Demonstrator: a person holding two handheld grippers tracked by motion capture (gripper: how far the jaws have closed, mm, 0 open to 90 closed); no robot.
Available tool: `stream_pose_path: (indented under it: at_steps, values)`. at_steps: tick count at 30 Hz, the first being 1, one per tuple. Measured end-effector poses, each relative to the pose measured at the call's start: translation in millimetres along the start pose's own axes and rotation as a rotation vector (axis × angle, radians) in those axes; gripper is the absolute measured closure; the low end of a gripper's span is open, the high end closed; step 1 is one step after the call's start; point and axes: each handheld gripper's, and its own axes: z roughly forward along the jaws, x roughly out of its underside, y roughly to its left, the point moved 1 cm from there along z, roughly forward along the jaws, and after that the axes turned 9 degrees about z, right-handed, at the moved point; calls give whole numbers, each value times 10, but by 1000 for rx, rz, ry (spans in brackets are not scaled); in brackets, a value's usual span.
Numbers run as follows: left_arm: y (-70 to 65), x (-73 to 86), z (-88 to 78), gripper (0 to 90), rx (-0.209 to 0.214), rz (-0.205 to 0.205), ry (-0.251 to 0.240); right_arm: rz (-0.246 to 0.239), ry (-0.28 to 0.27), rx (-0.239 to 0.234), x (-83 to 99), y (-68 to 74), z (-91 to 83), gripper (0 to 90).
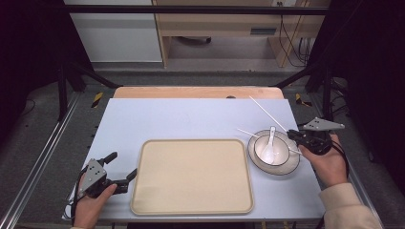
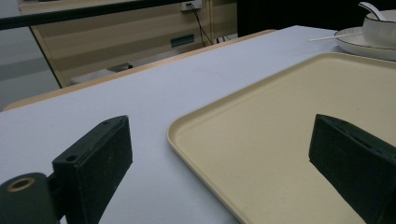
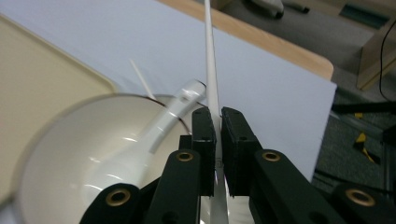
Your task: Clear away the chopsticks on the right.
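- A pale lavender-grey rectangular tabletop (image 1: 191, 117) fills the middle of the high view, with a light wooden edge along its far side.
- A large beige rectangular plastic tray (image 1: 192, 176) with rounded corners lies flat on the near half of the tabletop; nothing lies in it.
- A round white plate with a thin dark rim (image 1: 286, 168) sits just beside the tray's right edge, on the tabletop.
- A white ceramic bowl (image 1: 263, 145) stands on that plate.
- A white ceramic soup spoon (image 1: 270, 145) rests inside the bowl, its handle leaning up over the far rim.
- The left tongs (image 1: 119, 171), black and held in the person's left hand, lie low at the tray's near left corner; in the left gripper view the jaws stand wide apart, with the corner of the tray (image 2: 280, 140) between them and nothing pressed.
- The right tongs (image 3: 218, 140), held in the right hand just right of the bowl, are closed on a long thin white chopstick (image 3: 211, 79), which is lifted and slants away toward the far edge.
- A second thin white chopstick (image 1: 248, 133) lies with one end on the plate's far left rim.
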Motion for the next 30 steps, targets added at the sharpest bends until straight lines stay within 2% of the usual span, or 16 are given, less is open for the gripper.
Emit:
stream_pose_path:
  at_steps: [1, 4, 5, 6, 7, 8, 9, 13, 15, 18, 23, 25, 26, 30]
  values:
    - [0, 1, 0, 56, -1, 1, 1, -13, -21, -16, -40, 269, -89, 844]
    - [-9, -6, -2, 56, 0, 3, 0, -47, -25, -54, -55, 633, -132, 843]
    - [-9, -6, -2, 56, 0, 3, 0, -47, -25, -54, -55, 633, -132, 843]
    - [-17, -12, -4, 56, 2, 7, -1, -51, -18, -92, -34, 930, -119, 843]
    - [-20, -15, -5, 56, 3, 10, -2, -58, -13, -104, -20, 1027, -103, 844]
    - [-20, -15, -5, 56, 3, 10, -2, -58, -13, -104, -20, 1027, -103, 844]
    - [-21, -21, -7, 56, 3, 12, -4, -63, 8, -123, 35, 1259, -40, 843]
    - [-13, -34, -19, 51, 0, 12, -17, -42, 58, -172, 210, 1604, 134, 843]
    - [2, -44, -40, 50, -6, 8, -34, -17, 83, -190, 327, 1721, 217, 843]
    - [30, -57, -70, 46, -13, -4, -65, -17, 112, -192, 467, 1852, 293, 843]
    - [77, -70, -113, 41, -21, -32, -107, 7, 135, -187, 614, 1958, 310, 843]
    - [88, -71, -121, 41, -26, -39, -114, 28, 160, -185, 695, 2012, 324, 842]
    - [91, -69, -122, 40, -27, -40, -113, 23, 169, -186, 714, 2018, 331, 842]
    - [93, -63, -118, 40, -25, -40, -110, 49, 197, -185, 764, 2063, 366, 842]
